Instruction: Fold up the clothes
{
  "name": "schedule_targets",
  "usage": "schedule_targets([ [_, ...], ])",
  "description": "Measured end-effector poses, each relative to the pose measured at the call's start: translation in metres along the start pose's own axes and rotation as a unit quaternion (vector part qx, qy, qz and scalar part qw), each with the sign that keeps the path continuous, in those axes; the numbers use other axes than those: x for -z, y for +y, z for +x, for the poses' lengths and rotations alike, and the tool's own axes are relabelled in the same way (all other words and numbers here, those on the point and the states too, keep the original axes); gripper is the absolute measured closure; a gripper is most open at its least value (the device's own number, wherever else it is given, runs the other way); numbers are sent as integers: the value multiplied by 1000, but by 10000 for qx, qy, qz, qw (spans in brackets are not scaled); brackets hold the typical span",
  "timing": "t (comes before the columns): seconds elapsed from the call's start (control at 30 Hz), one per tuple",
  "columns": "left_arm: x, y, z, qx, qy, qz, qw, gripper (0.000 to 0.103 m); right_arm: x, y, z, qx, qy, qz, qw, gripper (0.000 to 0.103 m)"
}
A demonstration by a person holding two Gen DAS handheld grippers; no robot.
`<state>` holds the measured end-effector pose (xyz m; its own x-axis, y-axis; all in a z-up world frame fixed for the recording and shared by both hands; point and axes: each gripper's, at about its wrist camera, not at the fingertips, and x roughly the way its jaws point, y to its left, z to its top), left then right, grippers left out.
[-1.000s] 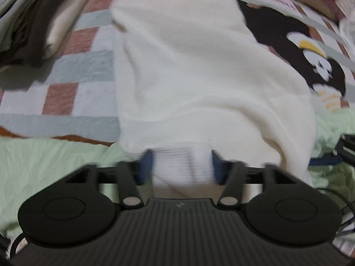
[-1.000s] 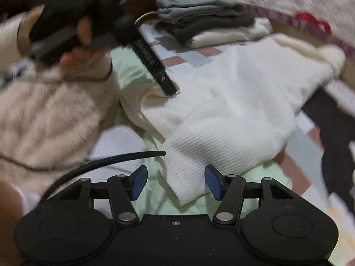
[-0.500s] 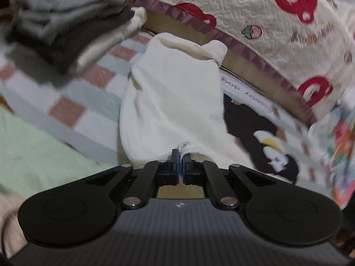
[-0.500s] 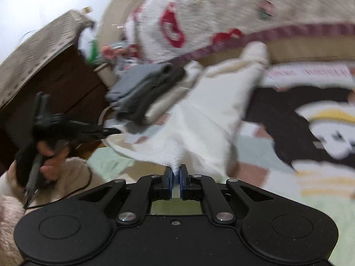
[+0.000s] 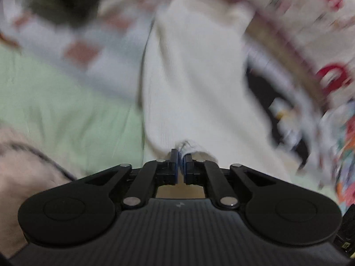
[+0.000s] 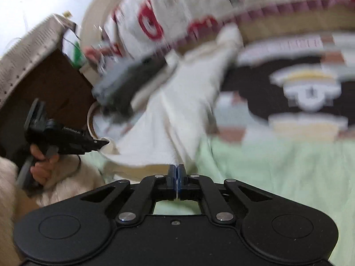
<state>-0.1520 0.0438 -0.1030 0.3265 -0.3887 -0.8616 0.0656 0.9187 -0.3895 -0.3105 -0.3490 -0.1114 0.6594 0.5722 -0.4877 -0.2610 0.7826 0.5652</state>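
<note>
The left gripper [image 5: 180, 155] is clamped tight on a hem corner of the cream knit garment [image 5: 195, 71], a sliver of cloth showing between its blue pads. The right gripper [image 6: 176, 170] is likewise closed on another edge of the same garment [image 6: 168, 119], which stretches away across a pale green sheet [image 6: 277, 166] and a checked blanket [image 5: 79, 51] with a dark cartoon print. A stack of folded grey and dark clothes [image 6: 126, 82] lies beyond it, near a quilted cover [image 6: 177, 6] with red motifs. Both views are blurred.
</note>
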Motion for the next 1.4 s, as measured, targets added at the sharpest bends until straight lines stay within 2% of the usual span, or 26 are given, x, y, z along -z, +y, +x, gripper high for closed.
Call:
schedule_targets([
  [0.03,-2,-2,5,-51,201,86,9997,95,1,-1,2,0,41,39,10000,100],
  [0.07,-4,-5,8,-117,359,155,9992,89,1,-1,3,-25,79,55,10000,97],
  [0.1,-6,-7,9,-188,477,252,9984,82,-2,2,4,-89,99,23,9999,94],
  [0.13,-7,-9,9,-259,584,369,9973,80,-5,4,4,-115,98,-4,9999,94],
  [0.17,-8,-10,7,-333,608,449,9966,76,-9,6,4,-143,99,-14,9998,89],
  [0.2,-9,-10,5,-408,594,512,9961,67,-13,6,5,-176,102,26,9998,77],
  [0.23,-10,-10,2,-452,554,532,9960,64,-17,4,5,-200,95,109,9997,68],
  [0.27,-11,-8,-2,-439,501,491,9966,60,-20,1,7,-216,98,238,9994,53],
  [0.3,-11,-7,-5,-407,449,431,9972,59,-24,-3,10,-244,129,406,9988,51],
  [0.47,-20,12,-8,-185,399,-55,9990,57,-34,-21,34,-410,548,1189,9905,51],
  [0.53,-22,11,-3,-170,488,-35,9987,54,-36,-24,41,-400,701,1360,9874,51],
  [0.67,-25,13,3,-142,535,-168,9983,51,-38,-28,46,-353,729,1685,9824,51],
  [0.7,-26,14,3,-61,604,-214,9979,53,-38,-30,46,-406,706,1801,9803,50],
  [0.8,-28,16,-6,485,846,-79,9952,62,-38,-34,43,-575,680,2058,9745,49],
  [0.87,-27,18,-17,349,807,-65,9961,62,-40,-30,41,-518,751,1906,9774,48],
  [0.93,-29,22,-27,333,633,-297,9970,61,-42,-25,42,-199,880,1561,9836,48],
  [0.97,-30,24,-32,404,495,-444,9970,55,-42,-21,43,7,943,1377,9860,48],
  [1.03,-32,23,-36,382,158,-526,9978,51,-42,-17,45,236,984,1168,9880,48],
  [1.1,-33,20,-31,148,-28,-426,9990,41,-42,-20,46,38,968,1340,9862,48],
  [1.17,-33,19,-15,-127,130,-356,9992,41,-42,-24,46,-135,921,1566,9833,48],
  [1.2,-34,20,-6,-150,291,-419,9986,41,-42,-24,46,-140,909,1570,9833,48],
  [1.27,-35,21,9,-119,589,-523,9968,44,-43,-23,46,-68,911,1488,9846,48],
  [1.3,-36,20,11,-87,649,-517,9965,51,-43,-23,46,-48,930,1483,9846,48],
  [1.33,-36,17,12,-61,727,-376,9966,69,-43,-23,47,-39,956,1487,9842,48],
  [1.37,-35,13,13,-40,821,-179,9965,97,-42,-23,48,-55,998,1514,9834,48],
  [1.4,-34,8,13,-126,824,23,9965,99,-42,-23,50,-68,1061,1516,9827,48],
])
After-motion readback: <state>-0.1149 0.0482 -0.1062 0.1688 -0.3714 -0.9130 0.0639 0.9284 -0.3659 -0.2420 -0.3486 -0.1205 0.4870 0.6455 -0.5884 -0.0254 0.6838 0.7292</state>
